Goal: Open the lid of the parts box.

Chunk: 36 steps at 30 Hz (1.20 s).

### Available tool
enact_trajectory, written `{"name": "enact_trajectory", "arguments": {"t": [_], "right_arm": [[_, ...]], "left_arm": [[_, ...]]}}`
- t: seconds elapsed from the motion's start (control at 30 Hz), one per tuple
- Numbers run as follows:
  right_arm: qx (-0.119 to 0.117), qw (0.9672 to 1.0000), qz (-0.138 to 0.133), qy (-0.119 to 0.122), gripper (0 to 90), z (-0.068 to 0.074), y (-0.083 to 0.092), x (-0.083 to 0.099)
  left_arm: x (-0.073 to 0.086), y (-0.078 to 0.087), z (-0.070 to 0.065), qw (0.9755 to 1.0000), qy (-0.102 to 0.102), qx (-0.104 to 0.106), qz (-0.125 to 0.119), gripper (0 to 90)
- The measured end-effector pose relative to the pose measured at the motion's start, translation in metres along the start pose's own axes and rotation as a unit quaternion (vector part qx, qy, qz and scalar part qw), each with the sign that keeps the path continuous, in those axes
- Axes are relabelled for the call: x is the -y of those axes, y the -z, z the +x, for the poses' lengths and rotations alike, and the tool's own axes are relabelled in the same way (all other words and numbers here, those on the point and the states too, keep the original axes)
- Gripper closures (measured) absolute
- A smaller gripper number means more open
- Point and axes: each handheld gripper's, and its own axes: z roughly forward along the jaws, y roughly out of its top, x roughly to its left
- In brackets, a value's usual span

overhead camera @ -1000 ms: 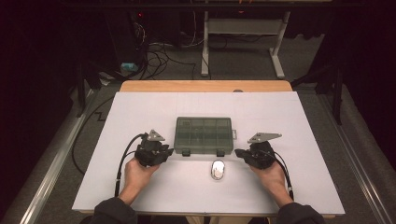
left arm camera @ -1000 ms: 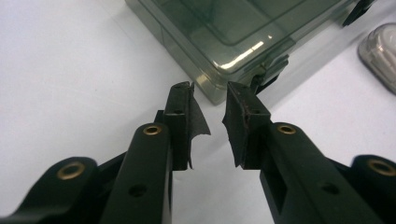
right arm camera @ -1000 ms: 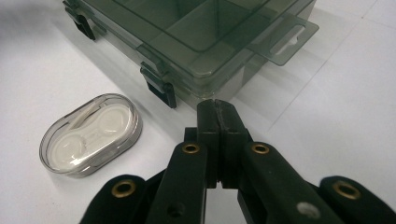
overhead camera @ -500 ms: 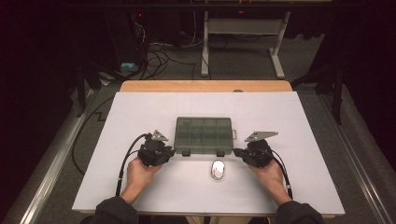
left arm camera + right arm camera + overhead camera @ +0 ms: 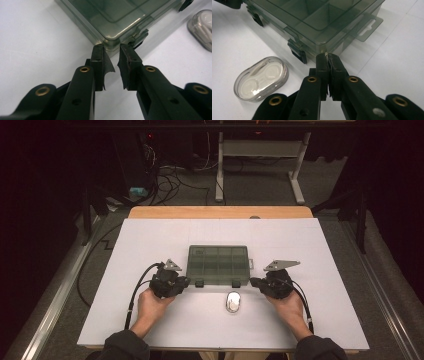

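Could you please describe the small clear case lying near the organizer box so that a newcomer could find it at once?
Start from the white table and find the green-tinted organizer box at its middle, between the two grippers. Just in front of its latched edge, on the person's side, lies the small case. It is the one oval, clear item with two round white wells inside, far smaller than the box.

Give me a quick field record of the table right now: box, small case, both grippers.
box: green-tinted clear compartment box, lid down, mid-table
small case: clear oval case, in front of the box, apart from it
left gripper: at the box's near left corner, fingers nearly together, nothing between them
right gripper: at the box's near right corner, fingers together, holding nothing
table: white top
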Motion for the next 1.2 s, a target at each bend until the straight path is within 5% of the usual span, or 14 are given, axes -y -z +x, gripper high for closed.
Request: {"name": "enact_trajectory", "arguments": {"t": [0.47,0.67,1.03,1.2], "right_arm": [[0.005,0.9993,-0.038,0.007,84.8,0.005,0.013,-0.017],[0.012,0.9993,-0.033,0.006,84.2,0.004,0.012,-0.019],[0.044,0.9977,-0.014,-0.049,81.7,-0.011,-0.008,-0.026],[0.055,0.9968,-0.014,-0.056,80.8,-0.012,-0.014,-0.034]], "left_arm": [[-0.017,0.001,-0.008,0.9981,-0.015,-0.054,-0.027,46.1],[-0.027,0.004,-0.009,0.9962,-0.010,-0.069,-0.052,43.2],[-0.040,0.012,-0.005,0.9948,0.002,-0.057,-0.085,42.7],[-0.043,0.013,0.001,0.9938,0.022,-0.042,-0.100,43.1]]}}
